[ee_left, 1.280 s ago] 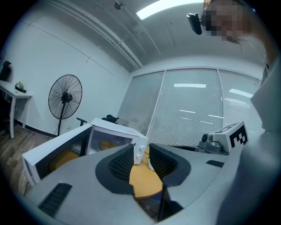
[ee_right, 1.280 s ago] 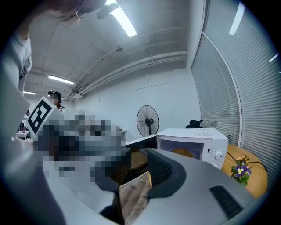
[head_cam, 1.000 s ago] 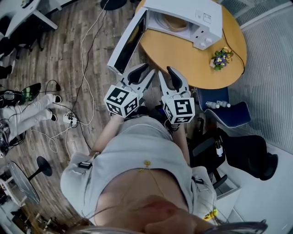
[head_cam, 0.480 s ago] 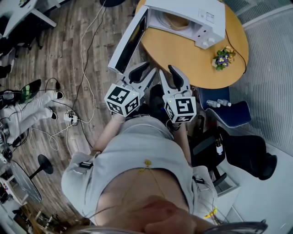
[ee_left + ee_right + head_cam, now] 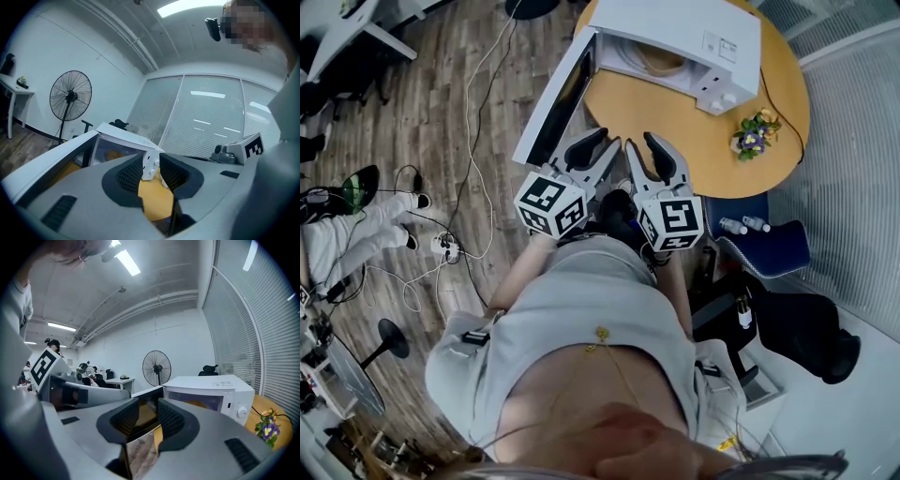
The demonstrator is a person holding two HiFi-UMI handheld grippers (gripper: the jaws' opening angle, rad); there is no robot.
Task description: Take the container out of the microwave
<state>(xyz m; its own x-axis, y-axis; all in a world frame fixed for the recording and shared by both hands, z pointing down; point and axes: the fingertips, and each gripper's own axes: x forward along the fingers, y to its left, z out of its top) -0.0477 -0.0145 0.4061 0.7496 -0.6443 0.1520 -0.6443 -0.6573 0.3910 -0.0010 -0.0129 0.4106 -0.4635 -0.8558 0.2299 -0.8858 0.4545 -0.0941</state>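
A white microwave [image 5: 684, 33] stands on the round wooden table [image 5: 675, 122] with its door [image 5: 555, 98] swung wide open to the left. Inside the cavity a tan container [image 5: 659, 62] shows partly; it appears as a yellow-orange shape [image 5: 111, 157] in the left gripper view. My left gripper [image 5: 602, 150] and right gripper [image 5: 645, 148] hover side by side at the table's near edge, short of the microwave, both pointing toward it. Both are open with nothing between the pads. The right jaws have just been opening slightly wider.
A small flower pot [image 5: 752, 122] sits on the table right of the microwave. A blue chair [image 5: 769, 239] carrying bottles stands at the right. Cables and a power strip [image 5: 445, 246] lie on the floor at left. A standing fan [image 5: 70, 96] is behind.
Both grippers have edged forward together toward the table and the open microwave. Both stay empty.
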